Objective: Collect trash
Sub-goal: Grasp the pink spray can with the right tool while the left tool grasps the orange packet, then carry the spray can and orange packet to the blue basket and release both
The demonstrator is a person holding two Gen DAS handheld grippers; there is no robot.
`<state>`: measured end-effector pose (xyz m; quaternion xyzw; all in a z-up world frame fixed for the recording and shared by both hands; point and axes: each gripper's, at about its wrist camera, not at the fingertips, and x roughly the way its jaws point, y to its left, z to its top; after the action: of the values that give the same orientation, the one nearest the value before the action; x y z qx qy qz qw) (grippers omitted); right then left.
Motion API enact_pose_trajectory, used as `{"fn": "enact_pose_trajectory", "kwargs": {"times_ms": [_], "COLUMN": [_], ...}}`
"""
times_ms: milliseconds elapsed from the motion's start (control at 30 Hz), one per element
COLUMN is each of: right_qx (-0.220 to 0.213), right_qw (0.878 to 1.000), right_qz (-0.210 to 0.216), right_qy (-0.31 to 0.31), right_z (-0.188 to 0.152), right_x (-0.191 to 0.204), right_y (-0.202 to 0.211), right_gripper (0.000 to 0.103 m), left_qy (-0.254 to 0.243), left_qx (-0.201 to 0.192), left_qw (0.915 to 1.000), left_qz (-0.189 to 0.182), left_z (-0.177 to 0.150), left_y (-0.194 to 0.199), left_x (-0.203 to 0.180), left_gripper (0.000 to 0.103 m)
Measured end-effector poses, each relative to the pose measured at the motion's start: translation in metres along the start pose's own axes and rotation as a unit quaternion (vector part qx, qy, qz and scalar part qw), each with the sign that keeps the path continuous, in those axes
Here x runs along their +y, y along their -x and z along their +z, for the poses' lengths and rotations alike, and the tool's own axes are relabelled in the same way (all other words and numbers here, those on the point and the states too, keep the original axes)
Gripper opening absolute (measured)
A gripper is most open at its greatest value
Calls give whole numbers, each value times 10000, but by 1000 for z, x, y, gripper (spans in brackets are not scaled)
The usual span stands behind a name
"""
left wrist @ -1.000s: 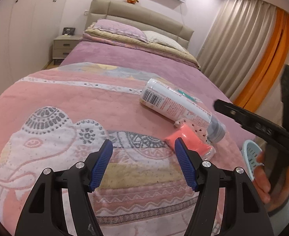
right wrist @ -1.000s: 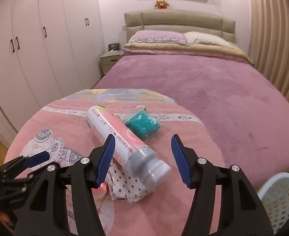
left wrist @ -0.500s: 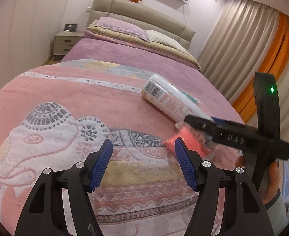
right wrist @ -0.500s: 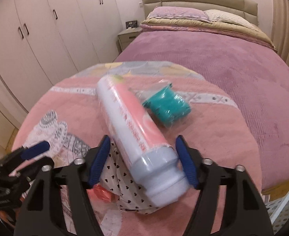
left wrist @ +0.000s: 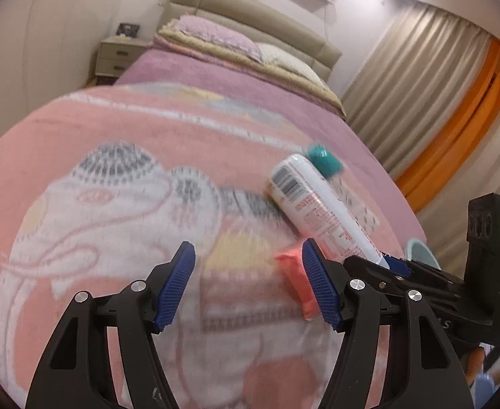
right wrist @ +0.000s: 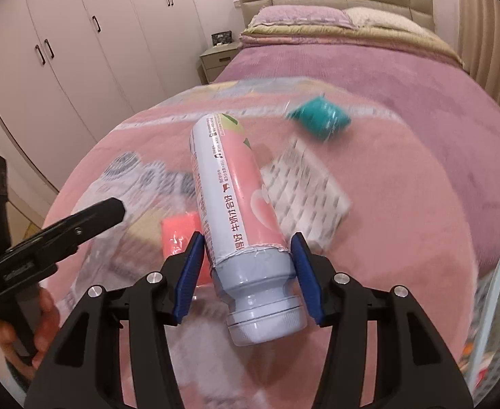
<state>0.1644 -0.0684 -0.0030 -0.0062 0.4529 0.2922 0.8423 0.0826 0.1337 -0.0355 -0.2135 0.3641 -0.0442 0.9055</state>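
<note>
Right gripper (right wrist: 246, 274): jaws have just been closing around the grey shoulder of the pink-and-white plastic bottle (right wrist: 231, 201) lying on the pink elephant-print blanket (left wrist: 90, 211); contact uncertain. Left gripper (left wrist: 248, 284) half open, empty. Risk: smooth tapered neck slips out when lifted.

- Bottle (right wrist: 231, 201): tall plastic drink bottle, pink-and-white printed label, grey shoulder and wide grey cap; lies on its side on the pink blanket, cap end toward the bed's foot, base with barcode pointing up the bed.
- Teal packet (right wrist: 318, 117): small, crumpled, in clear wrap; just beyond the bottle's base.
- Dotted white packet (right wrist: 309, 197): flat, patterned; beside the bottle.
- Orange-pink packet (left wrist: 296, 281): small, soft; on the bottle's other side, near its cap end.
</note>
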Motion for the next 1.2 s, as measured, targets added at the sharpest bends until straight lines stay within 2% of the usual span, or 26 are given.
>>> {"fn": "enact_pose_trajectory", "kwargs": {"times_ms": [133,233,300,367,467,700,800,833,900,1033,1167,1200], "right_qx": [-169,-228,-299,-277,-301,-353,-332,-309,-273,-145,-37,-11], "right_qw": [9991,9977,9972,9972,9974,9966,9967,9967,9968,9977,9982,9982], "right_qz": [87,-175,-389,-356,-372,-470,-555,-586,-596,-499,-526,-524], "right_qy": [-389,-616,-559,-603,-539,-584,-497,-469,-455,-444,-291,-280], "right_z": [-24,-38,-50,-57,-63,-79,-85,-86,-88,-94,-87,-85], "right_x": [-4,-12,-14,-18,-24,-32,-27,-25,-23,-18,-13,-13], "right_y": [17,31,42,47,54,65,71,73,76,79,73,72], "right_gripper": [49,49,49,49,49,49,49,49,49,50,52,55], "left_qy": [-467,-777,-848,-736,-319,-623,-934,-1038,-1108,-989,-990,-1000], "left_qx": [362,647,668,693,798,861,793,764,756,723,699,688], "left_qw": [9982,9948,9941,9949,9963,9924,9866,9844,9842,9899,9911,9911], "left_qz": [-113,-140,-113,40,-45,615,1080,1198,1151,710,546,536], "left_z": [-12,-26,-29,-26,-20,-9,-10,-12,-14,-24,-38,-39], "left_y": [-1,-5,-10,-17,-28,-50,-58,-59,-57,-38,-24,-21], "left_x": [-15,-31,-38,-43,-39,-66,-77,-81,-82,-70,-60,-59], "left_gripper": [63,65,65,67,67,65,54,47,43,42,42,42]}}
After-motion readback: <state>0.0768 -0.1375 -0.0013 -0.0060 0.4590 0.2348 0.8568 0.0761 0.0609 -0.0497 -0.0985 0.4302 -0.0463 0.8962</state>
